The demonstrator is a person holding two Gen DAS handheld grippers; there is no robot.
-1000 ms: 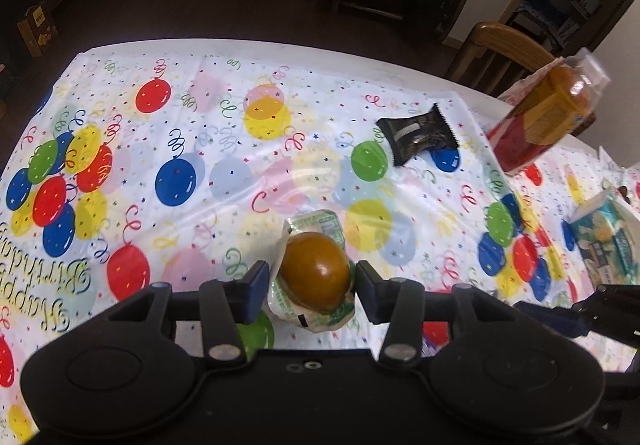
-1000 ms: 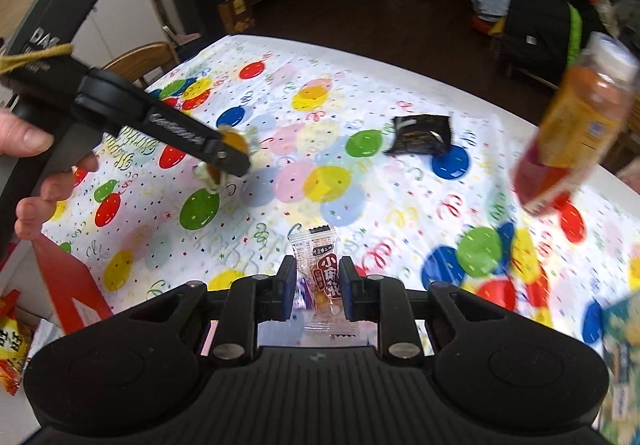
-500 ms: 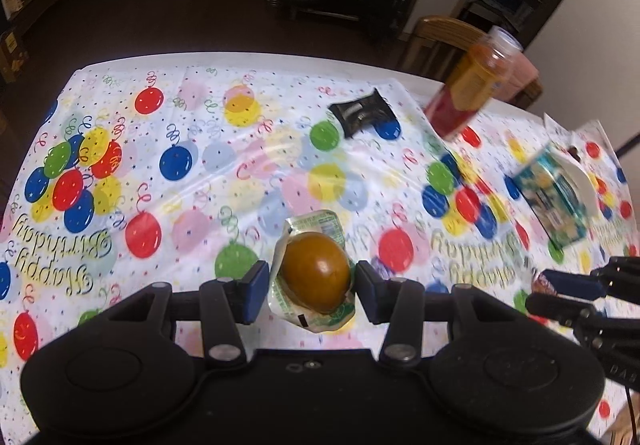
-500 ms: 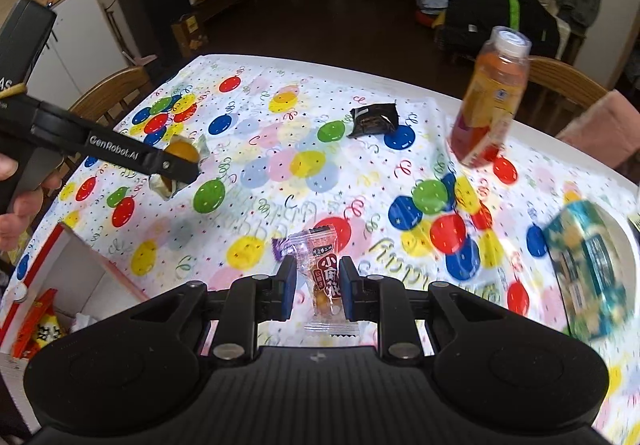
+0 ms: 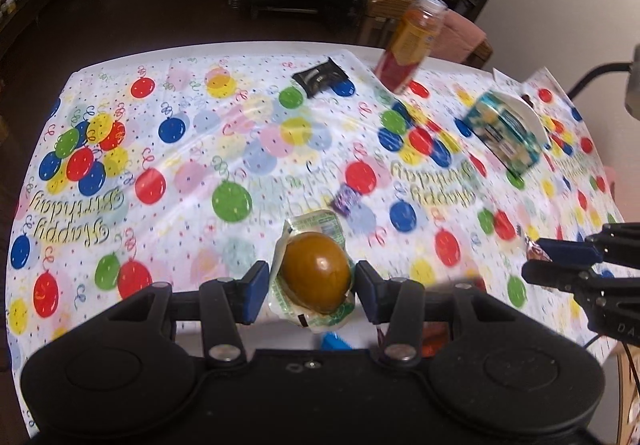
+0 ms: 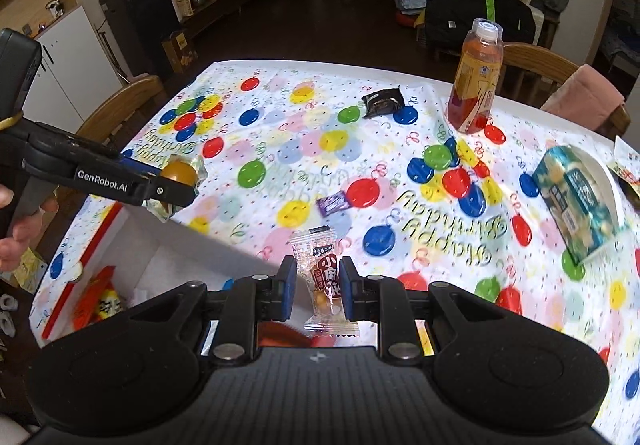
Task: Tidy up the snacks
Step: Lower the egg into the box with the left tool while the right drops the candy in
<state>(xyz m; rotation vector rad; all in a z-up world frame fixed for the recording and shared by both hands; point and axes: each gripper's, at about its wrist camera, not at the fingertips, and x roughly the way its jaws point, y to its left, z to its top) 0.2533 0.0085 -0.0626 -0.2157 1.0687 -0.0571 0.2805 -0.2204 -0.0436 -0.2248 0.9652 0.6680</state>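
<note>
My left gripper (image 5: 310, 283) is shut on a sealed brown egg snack (image 5: 316, 273) in a clear green-printed pack, held above the near table edge. From the right wrist view the same left gripper (image 6: 176, 189) hangs over the far corner of a white box (image 6: 132, 245) with a red rim. My right gripper (image 6: 318, 285) is shut on a clear red-labelled candy packet (image 6: 326, 279), also above that box. A small purple candy (image 6: 333, 201) and a black snack pack (image 6: 382, 102) lie on the balloon tablecloth (image 6: 304, 149).
An orange drink bottle (image 6: 476, 81) stands at the back right. A teal tissue pack (image 6: 576, 201) lies on a white plate at the right. Orange packets (image 6: 98, 303) sit inside the box. Wooden chairs (image 6: 120, 109) flank the table. A hand (image 6: 12, 241) holds the left gripper.
Both grippers have pulled back toward the near table edge with their snacks, so more of the table shows. The white box has come into view under them.
</note>
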